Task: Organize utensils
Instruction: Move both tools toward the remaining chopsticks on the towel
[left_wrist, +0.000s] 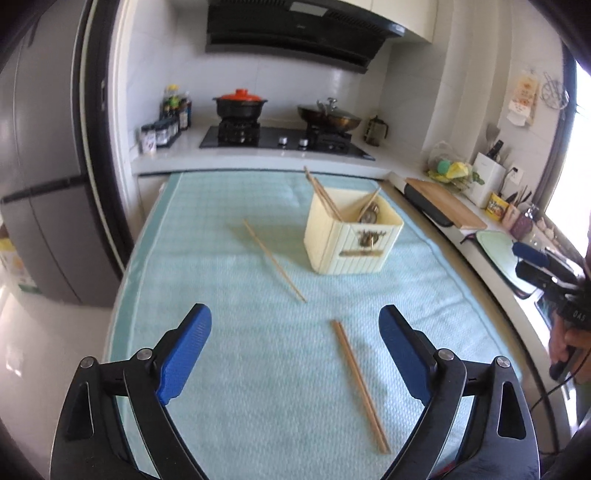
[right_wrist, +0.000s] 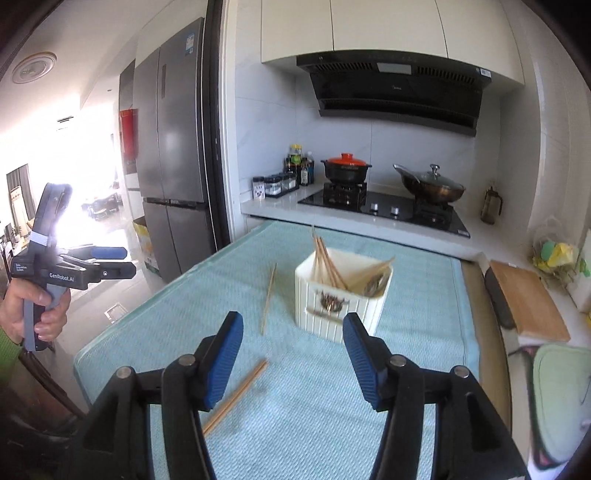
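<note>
A cream utensil box (left_wrist: 351, 240) (right_wrist: 343, 295) stands on the light blue towel (left_wrist: 229, 369) (right_wrist: 317, 413), with several chopsticks and a metal utensil leaning inside. One loose chopstick (left_wrist: 275, 260) (right_wrist: 269, 299) lies to its left. A pair of chopsticks (left_wrist: 360, 384) (right_wrist: 236, 395) lies nearer me. My left gripper (left_wrist: 295, 314) is open above the towel, the pair lying below its right finger. My right gripper (right_wrist: 293, 319) is open and empty, in front of the box. Each gripper also shows in the other's view, the left gripper (right_wrist: 99, 262) held in a hand and the right gripper (left_wrist: 535, 258) at the edge.
Behind the towel is a hob with a red-lidded pot (left_wrist: 240, 103) and a lidded wok (left_wrist: 328, 116). A wooden cutting board (left_wrist: 447, 206) (right_wrist: 528, 302) and a pale green board (right_wrist: 561, 395) lie on the right counter. A grey fridge (right_wrist: 173, 147) stands at left.
</note>
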